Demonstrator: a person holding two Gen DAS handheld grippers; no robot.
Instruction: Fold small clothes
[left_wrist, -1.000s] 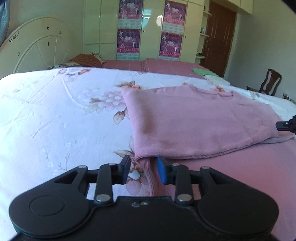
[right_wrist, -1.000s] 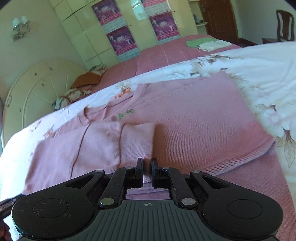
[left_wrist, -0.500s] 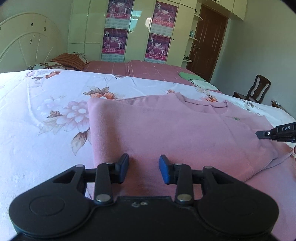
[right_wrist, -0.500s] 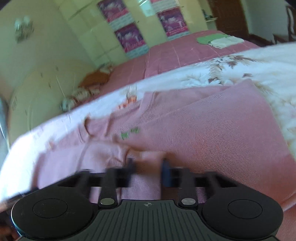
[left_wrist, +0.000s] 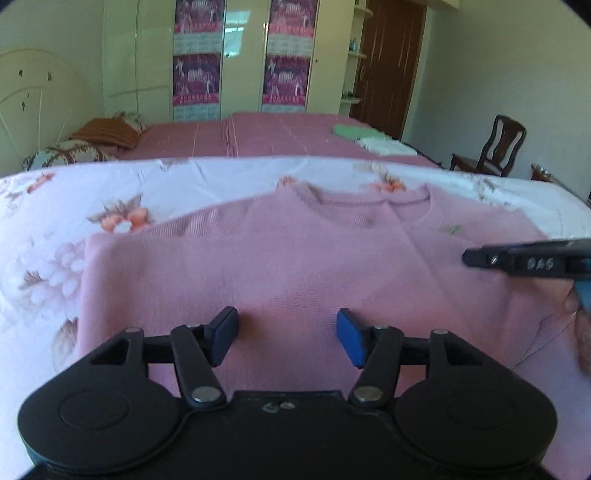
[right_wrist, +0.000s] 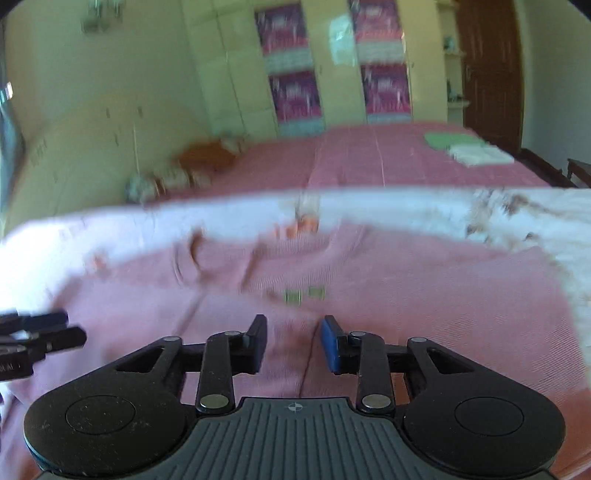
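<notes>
Pink sweater (left_wrist: 295, 273) lies flat on the flowered bedsheet (left_wrist: 110, 192) w/ bottom part folded up, left gripper (left_wrist: 288, 338) & right gripper (right_wrist: 293, 343) have just been opening, both spread, nothing between them, so next move probably needs a new hold on an edge.

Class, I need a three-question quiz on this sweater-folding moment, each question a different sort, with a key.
1. True or false: the left gripper is clamped on the pink sweater.
2. Which garment lies farther back on the bed: A) green, B) blue, C) black?
3. Fill in: the sweater's neckline points ___ the grippers.

Key: 1 false, both grippers stand open, the right gripper too, jaws just opened. 2 A. 3 away from.
</notes>
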